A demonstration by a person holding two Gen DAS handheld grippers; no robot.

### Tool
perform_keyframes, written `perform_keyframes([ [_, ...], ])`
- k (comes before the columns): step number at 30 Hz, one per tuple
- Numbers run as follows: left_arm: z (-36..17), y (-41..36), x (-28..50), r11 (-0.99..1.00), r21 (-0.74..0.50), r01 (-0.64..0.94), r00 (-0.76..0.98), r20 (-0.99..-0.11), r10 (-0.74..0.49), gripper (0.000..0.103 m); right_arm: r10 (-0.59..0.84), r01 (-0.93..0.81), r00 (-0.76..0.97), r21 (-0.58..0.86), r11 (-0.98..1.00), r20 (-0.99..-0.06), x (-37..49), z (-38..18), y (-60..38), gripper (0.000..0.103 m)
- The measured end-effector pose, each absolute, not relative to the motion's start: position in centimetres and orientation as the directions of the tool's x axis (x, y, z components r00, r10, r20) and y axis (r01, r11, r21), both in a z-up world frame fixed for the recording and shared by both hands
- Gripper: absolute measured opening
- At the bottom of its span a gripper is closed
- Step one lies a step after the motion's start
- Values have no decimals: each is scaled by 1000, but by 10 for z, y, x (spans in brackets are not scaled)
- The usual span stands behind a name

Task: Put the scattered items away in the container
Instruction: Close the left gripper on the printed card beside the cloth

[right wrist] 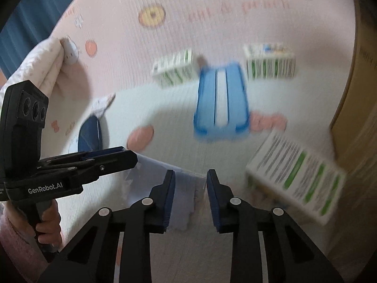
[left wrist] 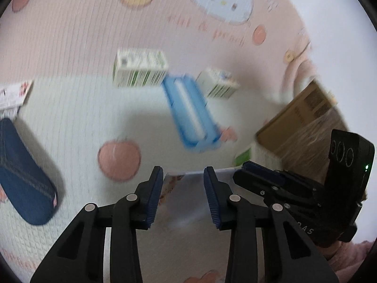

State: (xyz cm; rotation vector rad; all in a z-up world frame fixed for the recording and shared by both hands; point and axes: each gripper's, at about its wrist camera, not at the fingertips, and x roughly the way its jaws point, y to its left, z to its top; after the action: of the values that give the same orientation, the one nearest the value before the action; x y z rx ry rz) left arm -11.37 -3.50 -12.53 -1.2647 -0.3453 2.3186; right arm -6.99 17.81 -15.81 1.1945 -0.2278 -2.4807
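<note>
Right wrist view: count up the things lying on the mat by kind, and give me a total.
Green-and-white boxes: 3
Light blue tray: 1
Dark blue pouch: 1
Flat packets: 2
Cardboard box: 1
Total: 8

Both views ride low over a pink cartoon-printed mat (left wrist: 70, 47), each looking forward and slantwise down along its own pair of fingers (left wrist: 155, 195), which fill the bottom of the picture. The left wrist view faces the mat with the cardboard box (left wrist: 304, 118) at its right edge; the right wrist view looks from just beside it. Both share the blue tray (left wrist: 190, 113) between two green-striped cartons (left wrist: 139, 68), the navy pouch (left wrist: 21, 172), and each catches the other gripper at its edge.
</note>
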Motion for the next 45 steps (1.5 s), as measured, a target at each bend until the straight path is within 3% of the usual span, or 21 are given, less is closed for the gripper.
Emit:
perform_keyframes([
  [6, -114, -39, -94, -821, -477, -316, -493, -656, 571, 39, -403, 310, -614, 263, -914, -679, -58, -139, 182, 25],
  [15, -152, -49, -54, -807, -548, -221, -368, -720, 589, 37, -447, 336, -495, 310, -889, -745, -15, -160, 180, 25],
  [21, -166, -43, -43, -853, -480, -206, -332, -786, 522, 35, -463, 315, -407, 355, -880, -787, -5, -179, 180, 25],
  [26, -168, -49, -51, -847, -509, -154, -327, -783, 530, 42, -466, 257, -413, 391, -884, -782, -13, -178, 194, 25],
  [29, -182, -54, -57, -841, -534, -88, -292, -793, 534, 43, -445, 211, -403, 392, -895, -800, -23, -185, 202, 33],
  [32, -186, -58, -58, -816, -575, -54, -297, -771, 563, 43, -441, 179, -375, 403, -898, -815, -34, -198, 204, 34],
  [39, -191, -51, -57, -789, -614, 16, -342, -745, 573, 42, -540, 159, -414, 526, -835, -732, -37, -213, 203, 34],
  [44, -190, -46, -57, -799, -601, 10, -345, -753, 561, 38, -550, 153, -401, 538, -829, -733, -39, -212, 203, 32],
  [45, -190, -46, -57, -806, -592, 15, -348, -759, 550, 36, -560, 152, -388, 548, -822, -732, -40, -212, 202, 24],
])
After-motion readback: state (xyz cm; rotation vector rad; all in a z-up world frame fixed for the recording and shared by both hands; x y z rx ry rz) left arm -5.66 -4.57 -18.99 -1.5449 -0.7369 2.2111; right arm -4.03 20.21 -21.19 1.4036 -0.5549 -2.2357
